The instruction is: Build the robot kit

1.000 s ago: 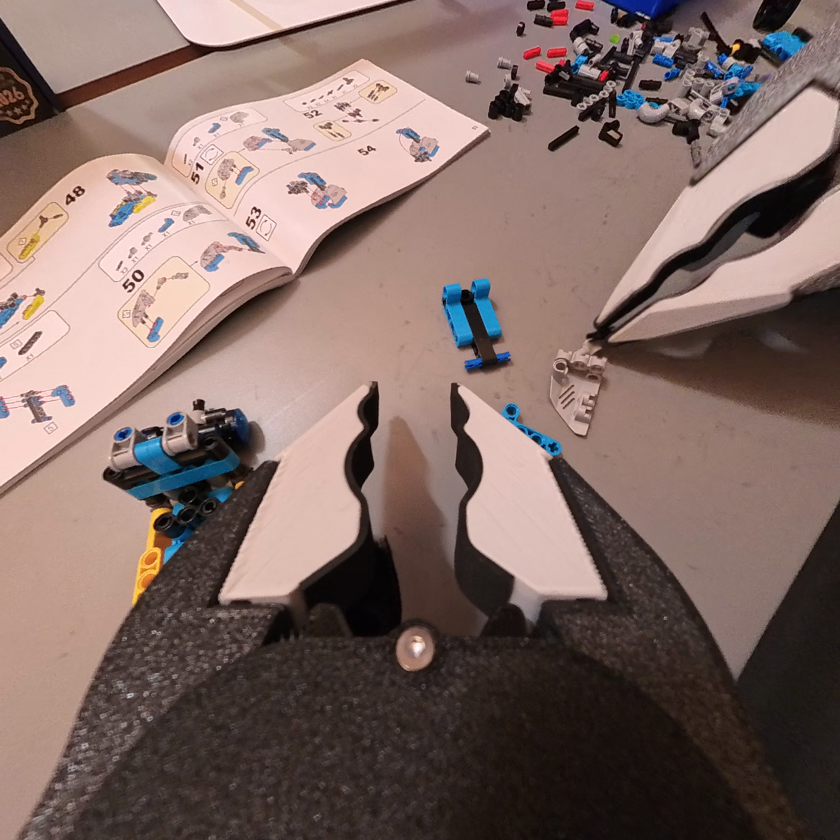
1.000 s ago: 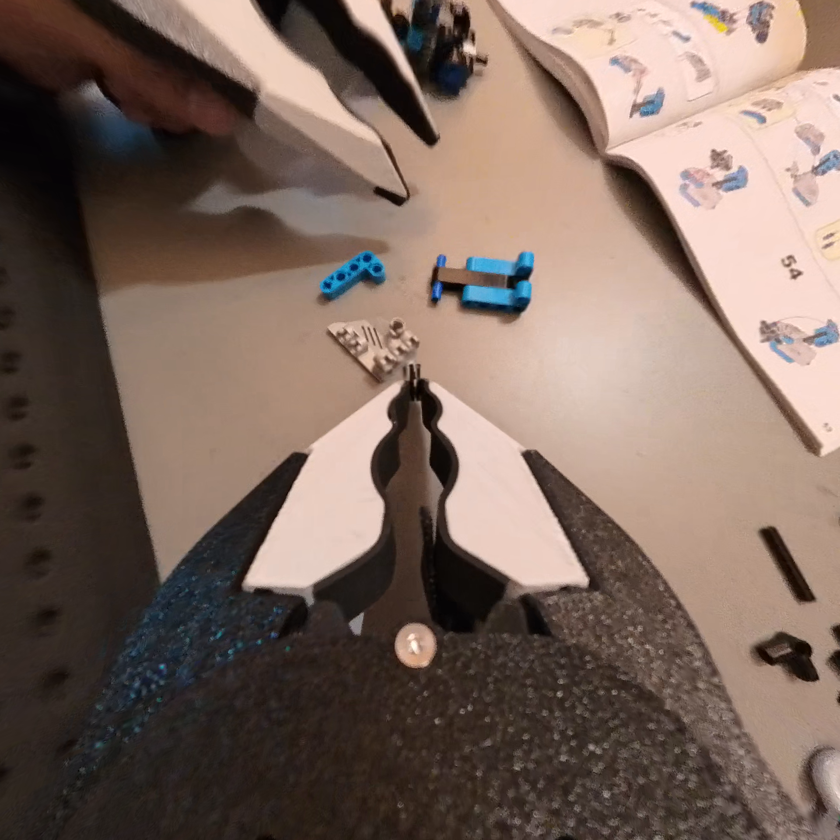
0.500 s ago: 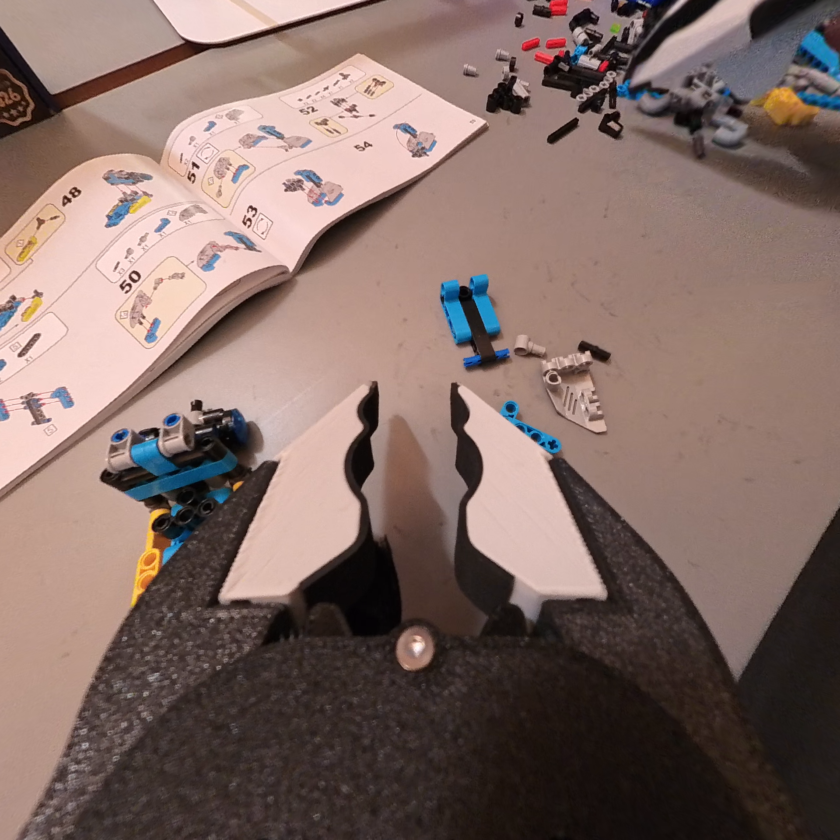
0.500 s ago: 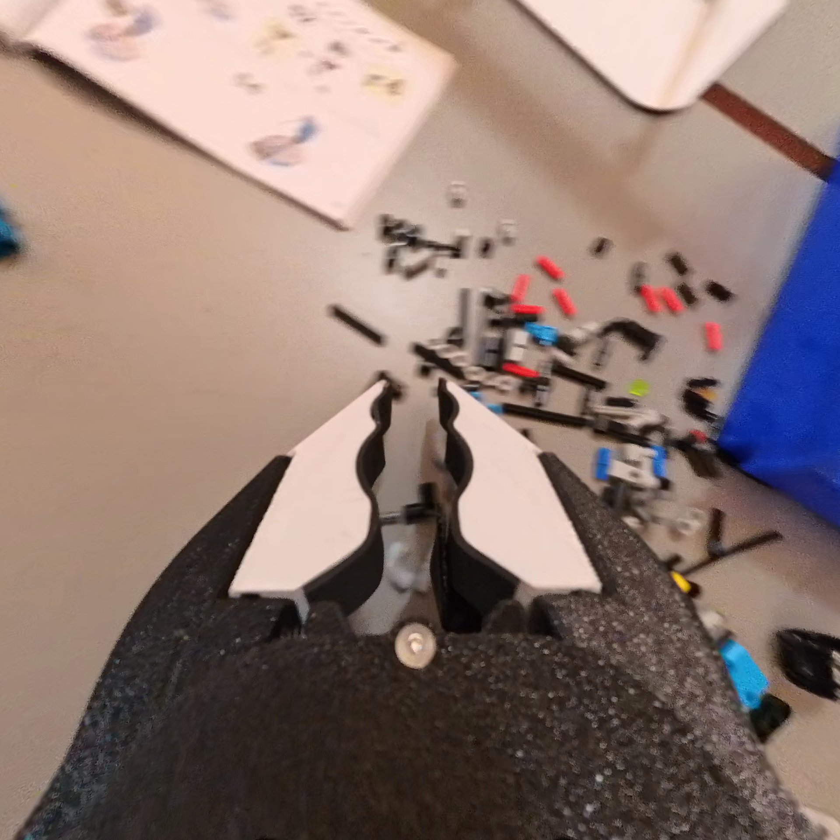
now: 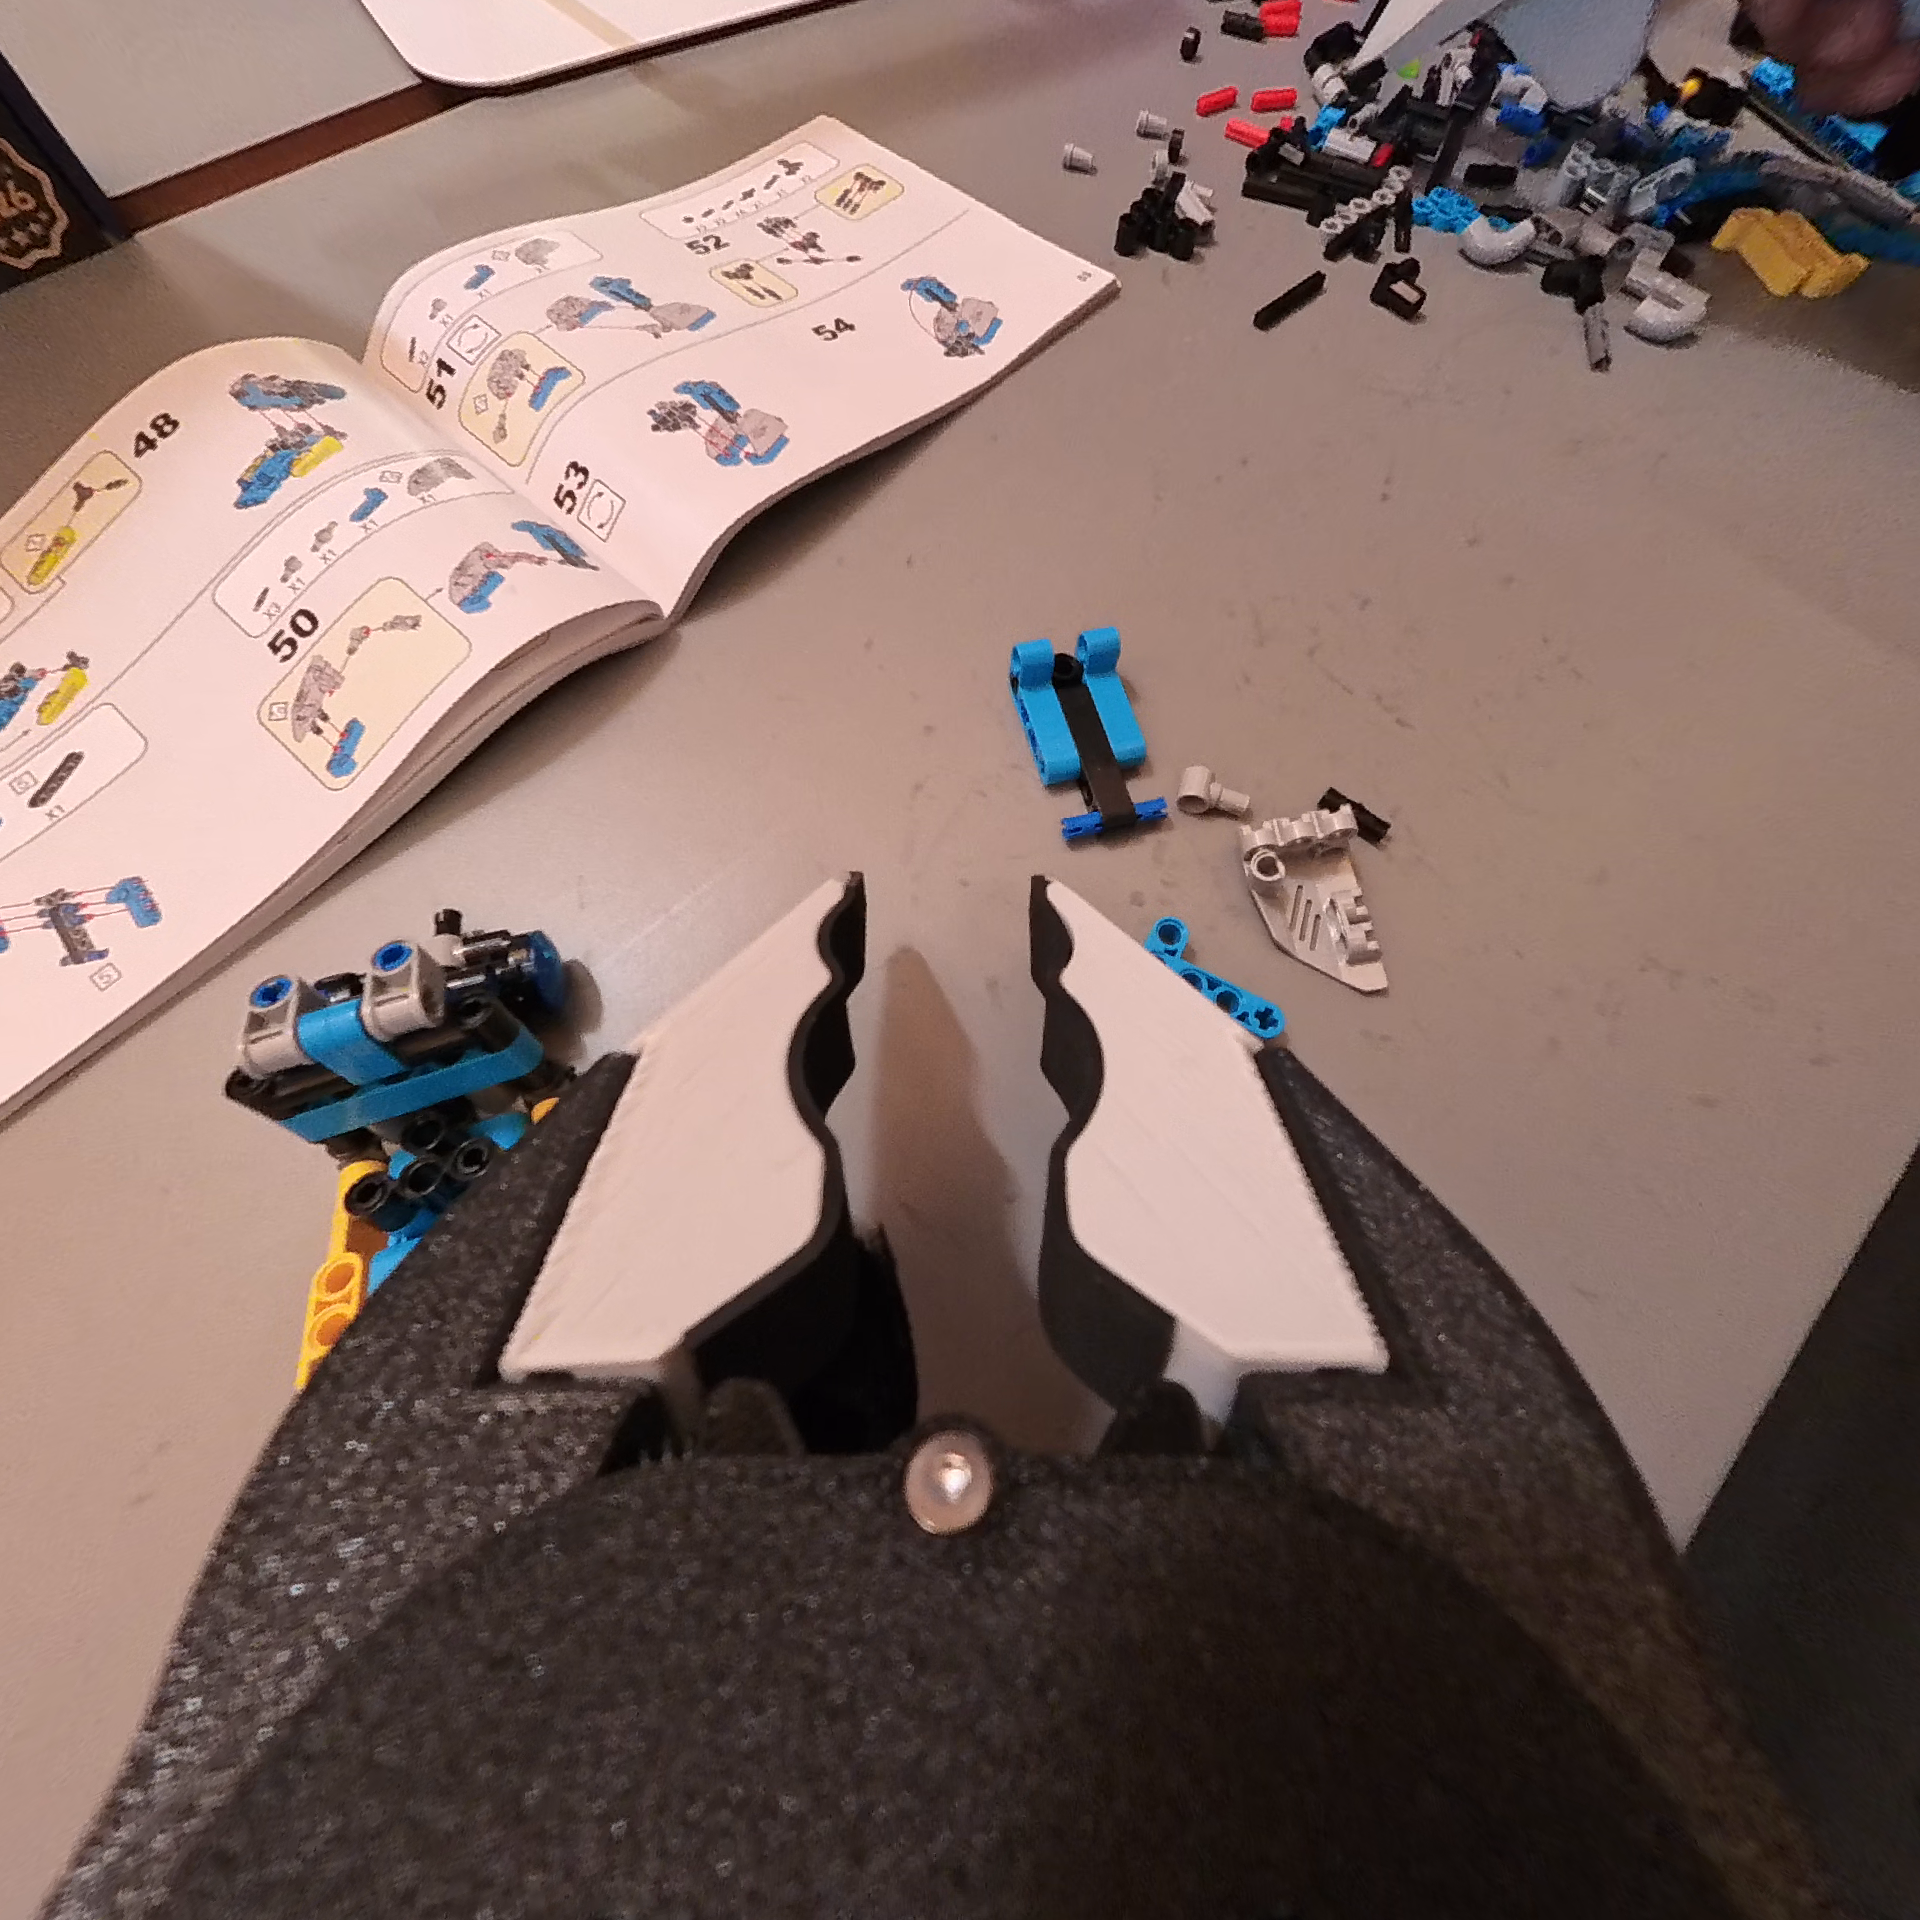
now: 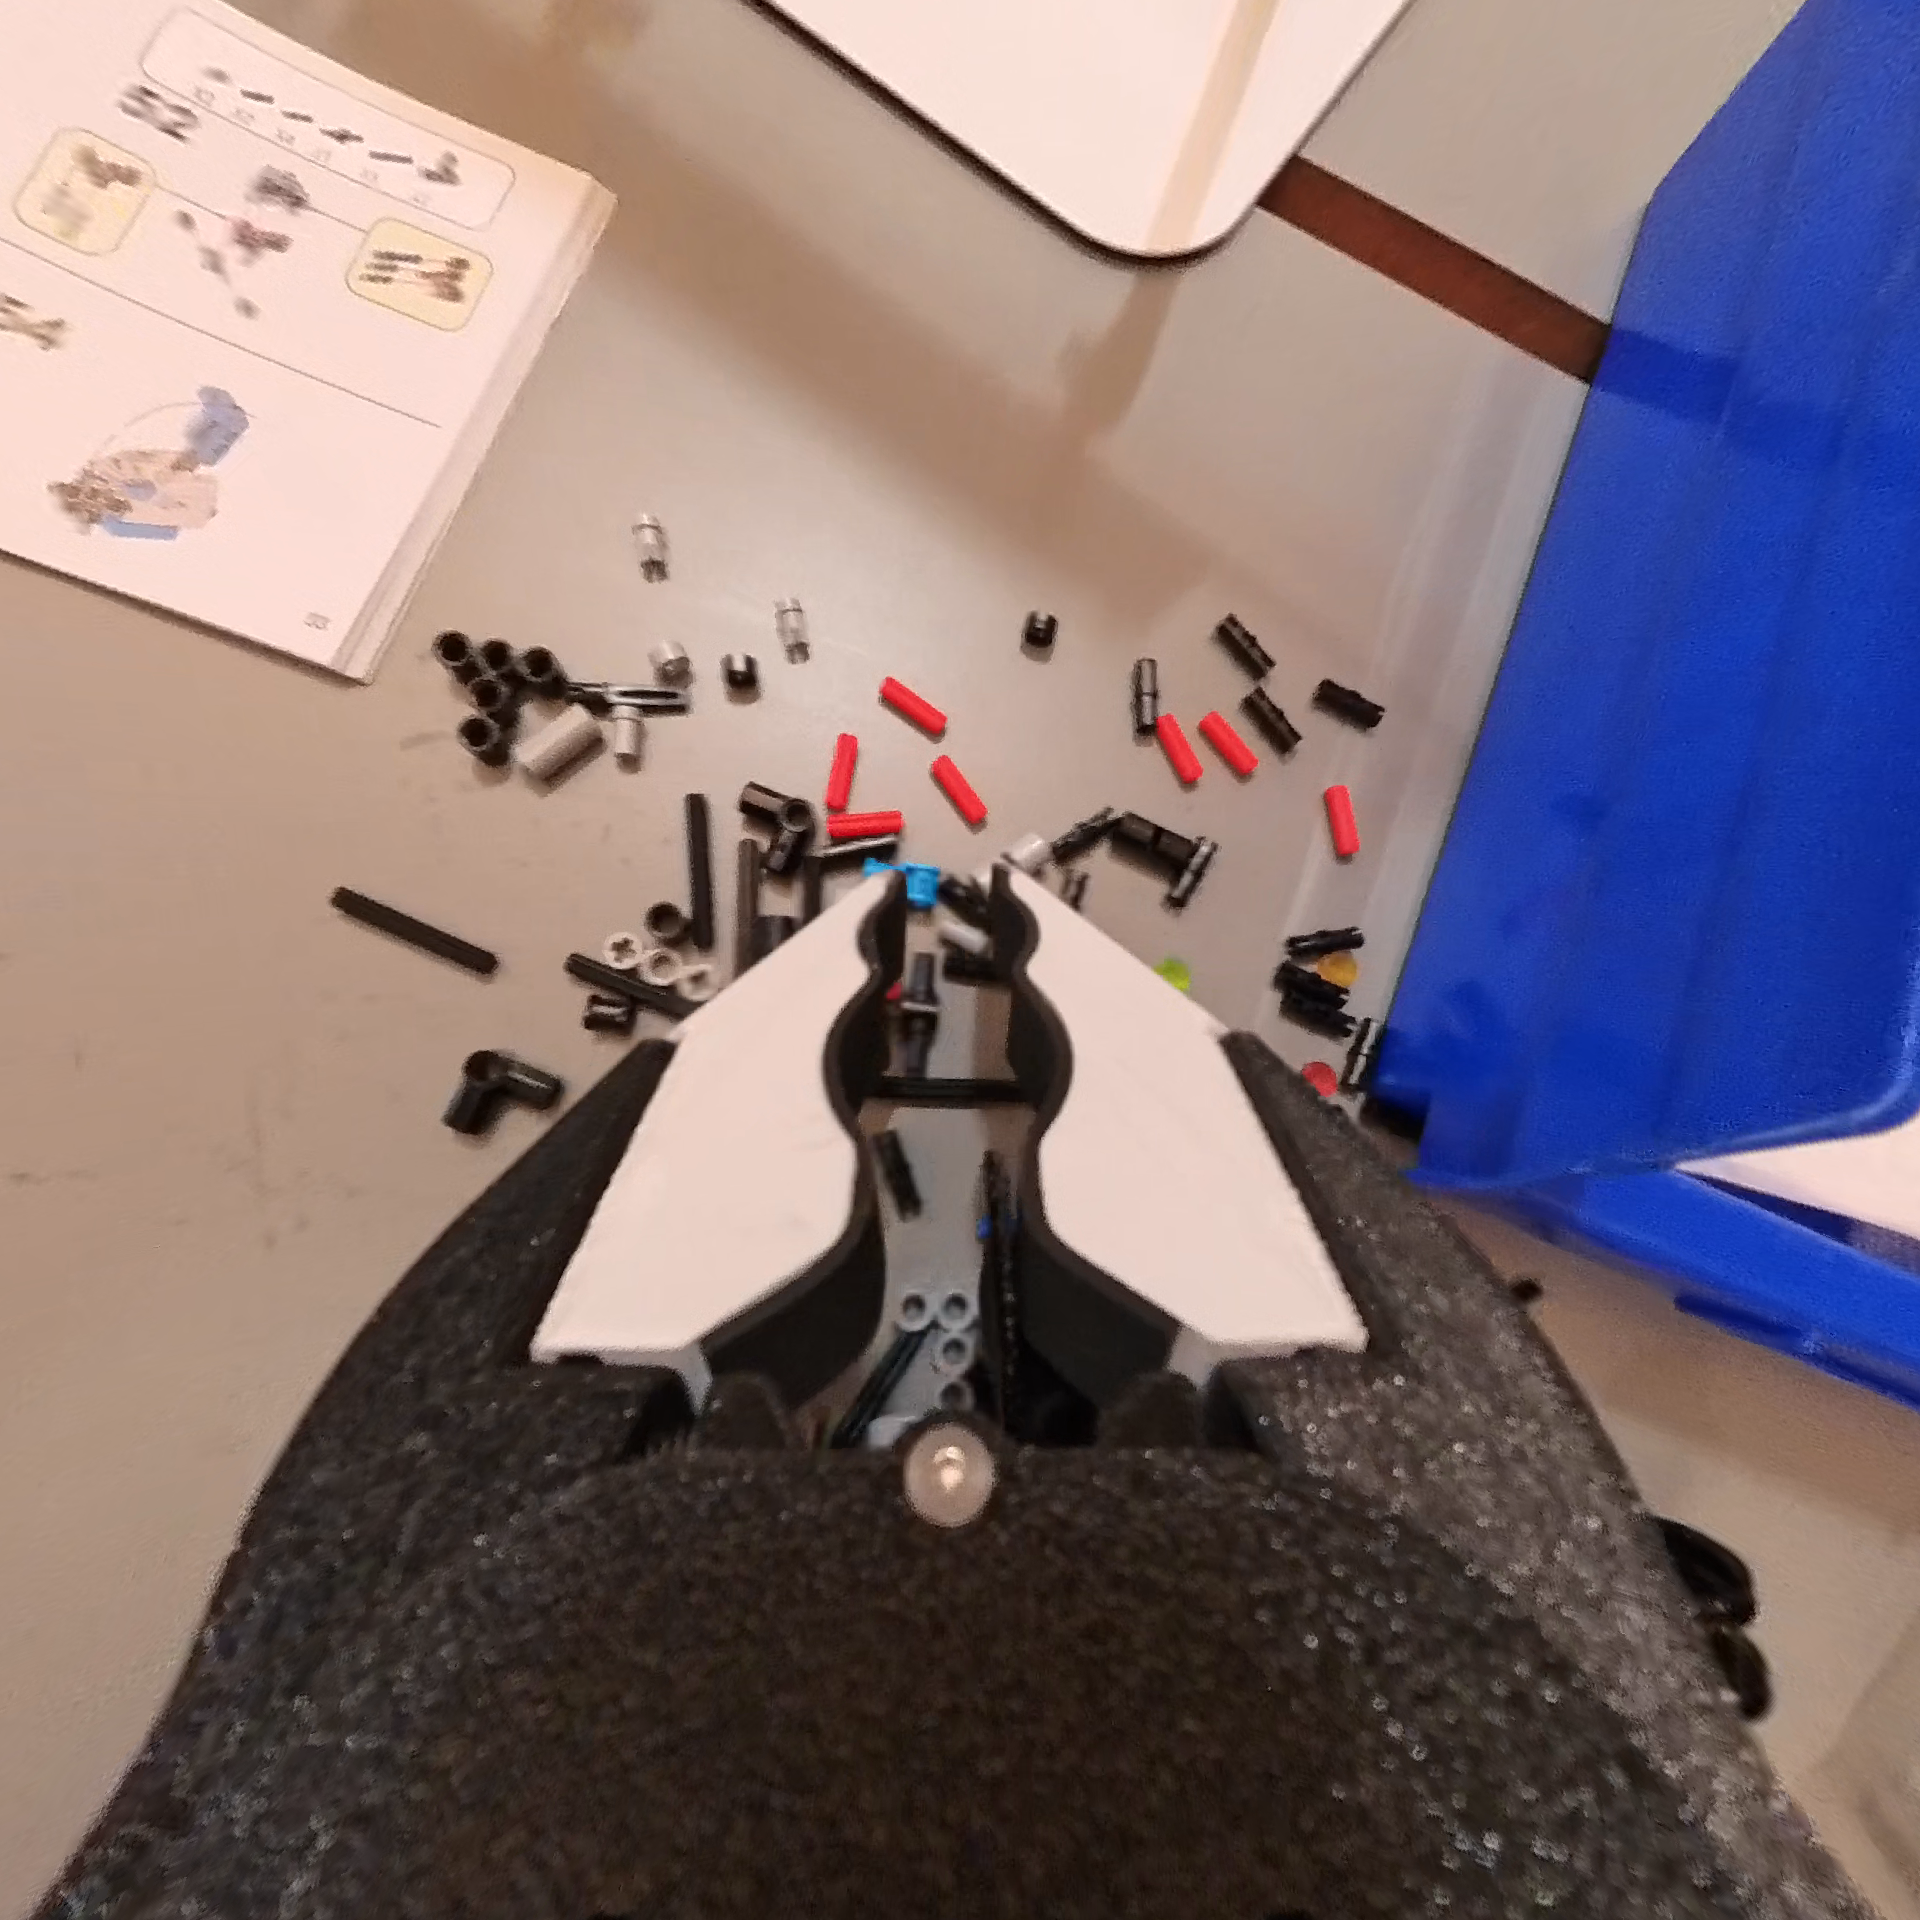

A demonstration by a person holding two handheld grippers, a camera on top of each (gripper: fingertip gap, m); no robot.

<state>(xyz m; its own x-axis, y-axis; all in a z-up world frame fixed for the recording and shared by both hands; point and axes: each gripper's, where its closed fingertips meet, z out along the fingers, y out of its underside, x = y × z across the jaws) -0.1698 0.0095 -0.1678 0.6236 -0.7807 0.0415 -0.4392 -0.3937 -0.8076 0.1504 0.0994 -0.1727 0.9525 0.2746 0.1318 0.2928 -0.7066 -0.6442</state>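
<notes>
My left gripper (image 5: 948,894) is open and empty, low over the grey table. Ahead of it lie a blue and black subassembly (image 5: 1081,717), a small grey connector (image 5: 1210,795), a grey panel piece (image 5: 1314,914) with a black pin at its top, and a small blue beam (image 5: 1216,982) beside my right finger. A blue, grey and black built model (image 5: 405,1039) sits to my left. My right gripper (image 6: 943,883) is narrowly open over a pile of loose parts (image 6: 727,914). A tiny blue piece (image 6: 914,883) lies at its left fingertip; nothing is clamped.
An open instruction booklet (image 5: 520,468) lies at the left; its corner shows in the right wrist view (image 6: 260,312). Red pins (image 6: 914,707) and a black axle (image 6: 410,930) are scattered about. A blue bin (image 6: 1714,623) stands close on the right. A white board (image 6: 1091,104) lies behind. My hands' fingertips stand some 35 cm from each other. The small grey connector (image 5: 1210,795) is about 6 cm from my left fingertips and 25 cm from my right.
My right gripper left a black pin by the grey panel, opened, and swung away to the pile of loose parts by the blue bin. My left gripper has not moved.
</notes>
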